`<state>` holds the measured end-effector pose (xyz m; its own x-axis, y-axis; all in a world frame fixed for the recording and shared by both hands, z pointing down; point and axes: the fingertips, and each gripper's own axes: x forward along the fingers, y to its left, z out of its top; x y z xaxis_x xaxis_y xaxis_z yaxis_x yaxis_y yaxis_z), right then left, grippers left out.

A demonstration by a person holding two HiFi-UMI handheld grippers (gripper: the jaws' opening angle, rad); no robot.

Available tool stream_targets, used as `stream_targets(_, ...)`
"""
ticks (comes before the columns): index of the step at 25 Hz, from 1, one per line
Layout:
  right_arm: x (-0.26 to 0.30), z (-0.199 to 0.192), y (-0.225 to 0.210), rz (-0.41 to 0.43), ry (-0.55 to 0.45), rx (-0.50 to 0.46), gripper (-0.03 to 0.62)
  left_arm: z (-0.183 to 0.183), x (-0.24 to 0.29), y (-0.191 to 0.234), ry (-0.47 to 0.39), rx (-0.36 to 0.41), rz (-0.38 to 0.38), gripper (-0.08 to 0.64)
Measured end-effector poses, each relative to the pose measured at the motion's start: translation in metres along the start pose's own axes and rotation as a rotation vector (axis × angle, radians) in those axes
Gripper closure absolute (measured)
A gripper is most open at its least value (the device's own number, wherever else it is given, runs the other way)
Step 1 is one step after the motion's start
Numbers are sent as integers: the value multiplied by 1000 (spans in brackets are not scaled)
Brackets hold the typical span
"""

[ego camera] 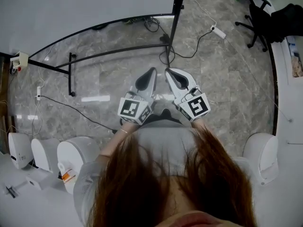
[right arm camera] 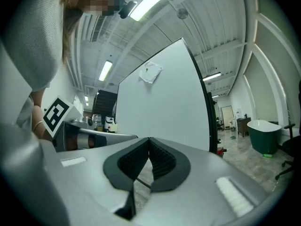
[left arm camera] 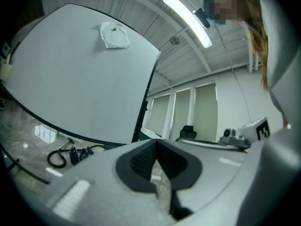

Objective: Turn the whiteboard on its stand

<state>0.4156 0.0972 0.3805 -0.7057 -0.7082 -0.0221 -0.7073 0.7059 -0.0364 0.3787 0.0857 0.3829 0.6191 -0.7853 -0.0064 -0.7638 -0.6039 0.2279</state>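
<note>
Head view: I have the left gripper (ego camera: 152, 71) and the right gripper (ego camera: 168, 72) side by side, tucked close to the chest. Both noses point forward and down. The whiteboard (ego camera: 85, 6) stands well ahead of both tips. Its black side post (ego camera: 177, 11) is just beyond the right jaws, and the stand's floor bar (ego camera: 118, 50) runs ahead of the left ones. Nothing is touched yet, so I judge this as the reach-in before the turn.

Left gripper view: these jaws are pressed together with no thing between the pads. The board fills the space ahead and to the left of them, with a crumpled cloth (left arm camera: 114, 34) stuck high on its face.

Right gripper view: these jaws are likewise closed on nothing. The board stands straight ahead and its dark edge is to the right of the tips.

To do this well, I would extend both arms and spread the jaws before reaching the frame. Taking the side edge rather than the face seems best, followed by a slow swing. The cables (ego camera: 189, 51) lying by the stand's feet could snag.
</note>
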Motion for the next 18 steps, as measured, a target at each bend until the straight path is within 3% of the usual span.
stream_targets(18,1,5,22,-17,28,-43,589,8,-16,-6,-23,2,-39,558)
